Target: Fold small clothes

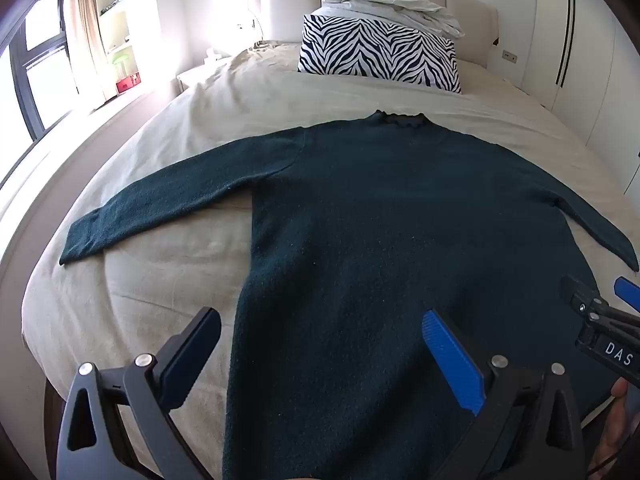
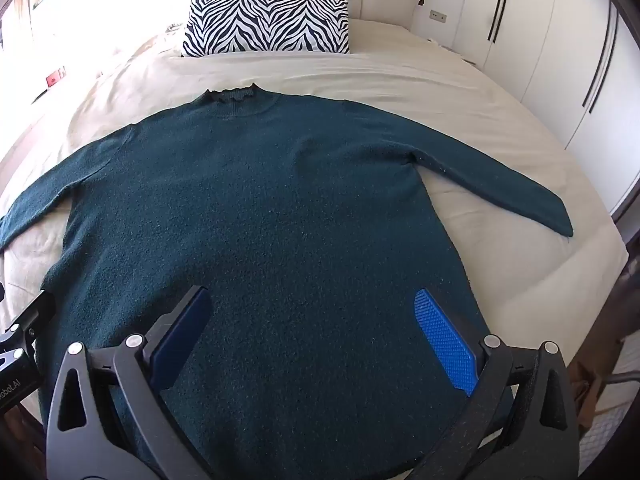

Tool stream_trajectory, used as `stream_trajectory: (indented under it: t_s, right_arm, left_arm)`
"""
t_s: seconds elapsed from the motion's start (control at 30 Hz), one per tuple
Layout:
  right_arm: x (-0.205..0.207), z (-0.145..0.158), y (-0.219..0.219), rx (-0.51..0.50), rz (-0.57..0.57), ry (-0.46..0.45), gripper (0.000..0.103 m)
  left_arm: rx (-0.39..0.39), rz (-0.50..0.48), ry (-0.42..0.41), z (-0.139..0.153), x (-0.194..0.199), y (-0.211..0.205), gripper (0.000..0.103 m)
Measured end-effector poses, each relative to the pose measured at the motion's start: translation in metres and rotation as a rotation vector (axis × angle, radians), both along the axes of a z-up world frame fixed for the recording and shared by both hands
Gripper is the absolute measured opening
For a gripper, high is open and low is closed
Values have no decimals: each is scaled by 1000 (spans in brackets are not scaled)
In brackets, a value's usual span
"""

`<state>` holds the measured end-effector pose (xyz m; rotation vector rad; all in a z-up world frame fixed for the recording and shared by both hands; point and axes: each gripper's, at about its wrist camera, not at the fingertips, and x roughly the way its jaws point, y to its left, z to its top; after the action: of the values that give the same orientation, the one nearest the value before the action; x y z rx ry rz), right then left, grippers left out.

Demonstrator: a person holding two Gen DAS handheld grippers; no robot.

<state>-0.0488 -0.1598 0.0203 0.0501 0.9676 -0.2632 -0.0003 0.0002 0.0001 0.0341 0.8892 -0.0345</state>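
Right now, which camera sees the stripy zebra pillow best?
The left wrist view: the zebra pillow shows whole there, large, with the white bedding piled behind it. The right wrist view also shows the pillow, but smaller and nearer the picture's top edge.

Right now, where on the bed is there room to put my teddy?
Bare sheet lies between the zebra pillow and the sweater collar, and below each spread sleeve, beside the body. The middle is crowded: the sweater covers it.
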Motion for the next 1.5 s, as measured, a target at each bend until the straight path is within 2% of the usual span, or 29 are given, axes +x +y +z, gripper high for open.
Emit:
stream_trajectory:
  t_s: [0.13, 0.27, 1.5]
  right_arm:
    - [-2, -1, -9, 32, 0, -13, 103]
    - [1, -3, -4, 4, -7, 10, 103]
    - [0, -4, 7, 23, 23, 26, 103]
  left_arm:
    - [2, -1, 9, 0, 2, 0, 103]
    - [6, -6, 2, -1, 4, 0, 103]
    - [11, 3, 8, -2, -3, -4, 103]
